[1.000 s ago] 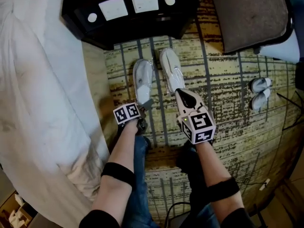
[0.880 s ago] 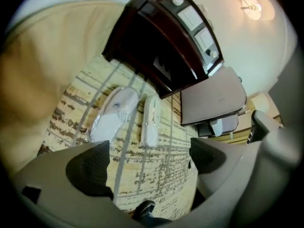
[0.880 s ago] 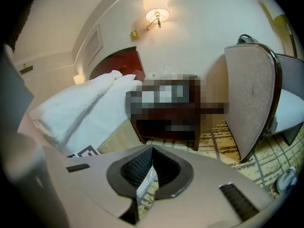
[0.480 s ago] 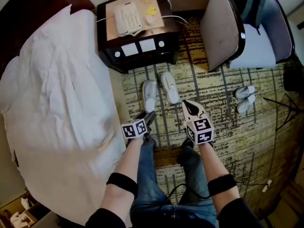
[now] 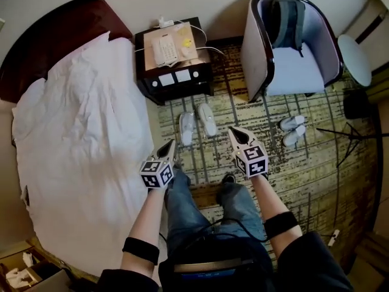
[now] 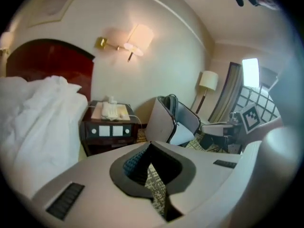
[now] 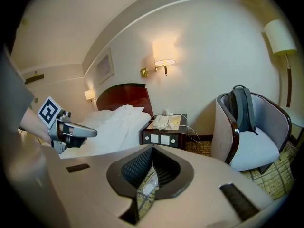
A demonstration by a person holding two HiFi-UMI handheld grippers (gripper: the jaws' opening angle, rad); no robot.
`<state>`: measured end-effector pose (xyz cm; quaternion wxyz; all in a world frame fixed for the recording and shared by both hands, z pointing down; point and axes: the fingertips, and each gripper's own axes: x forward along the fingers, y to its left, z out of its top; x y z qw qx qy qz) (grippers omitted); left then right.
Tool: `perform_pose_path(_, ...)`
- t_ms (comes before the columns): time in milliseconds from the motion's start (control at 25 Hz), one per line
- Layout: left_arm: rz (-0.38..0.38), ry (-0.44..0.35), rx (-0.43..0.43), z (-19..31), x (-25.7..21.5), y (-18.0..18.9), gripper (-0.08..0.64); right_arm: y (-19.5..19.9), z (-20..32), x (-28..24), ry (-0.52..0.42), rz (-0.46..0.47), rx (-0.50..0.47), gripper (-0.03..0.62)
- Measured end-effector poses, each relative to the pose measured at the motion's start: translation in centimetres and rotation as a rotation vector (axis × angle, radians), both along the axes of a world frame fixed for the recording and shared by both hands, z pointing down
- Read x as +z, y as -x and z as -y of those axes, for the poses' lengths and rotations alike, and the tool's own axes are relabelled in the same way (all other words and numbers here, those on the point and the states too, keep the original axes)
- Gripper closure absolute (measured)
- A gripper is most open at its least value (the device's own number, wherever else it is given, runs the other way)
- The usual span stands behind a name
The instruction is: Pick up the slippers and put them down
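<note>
White slippers (image 5: 188, 128) lie side by side on the patterned carpet (image 5: 316, 163), just in front of the dark nightstand (image 5: 176, 81) and well clear of both tools. The left gripper (image 5: 169, 143) hangs above the carpet near the edge of the bed (image 5: 79, 139), its jaws pressed together after just closing, with nothing caught between them; its own view shows only carpet past the tips. The right gripper (image 5: 233, 131) is held beside it, on the other side of the person's legs (image 5: 182, 205), its jaws likewise closed and empty, and one slipper on the floor shows through the slit behind its tips in the right gripper view. A telephone (image 5: 163, 49) sits on the nightstand. Against the wall stands a grey armchair (image 5: 295, 72) with a backpack (image 5: 285, 20) propped on its seat, and a second pair of slippers (image 5: 292, 131) rests on the carpet in front of it. A lit wall lamp (image 6: 135, 41) glows above the nightstand, beside the dark red headboard (image 6: 47, 58).
</note>
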<state>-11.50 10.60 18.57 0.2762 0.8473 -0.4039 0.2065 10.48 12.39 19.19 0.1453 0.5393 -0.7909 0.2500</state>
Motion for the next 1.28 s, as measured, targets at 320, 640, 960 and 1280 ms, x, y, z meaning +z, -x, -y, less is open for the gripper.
perform_pose_path(320,-0.002,-0.179,-0.084,-2.8,-13.6,4.6,0.560,-0.2,-5.0,-8.5,-0.064,-0.043,-0.028,0.589)
perform_pose_path(640,-0.038,-0.281,-0.070,-5.6,-18.5,8.1,0.560,2.2,-10.8,-13.5,-0.093,-0.062,0.049,0.588)
perform_pose_path(960,-0.039,-0.316,-0.049,-10.0,-19.4,10.7,0.560,5.3,-16.0,-14.5,-0.103,-0.075,0.080,0.589)
perform_pose_path(1280,-0.037,-0.353,0.000,-14.6,-19.8,11.9,0.560,7.3,-20.4,-15.2,-0.115,-0.065,0.112,0.589)
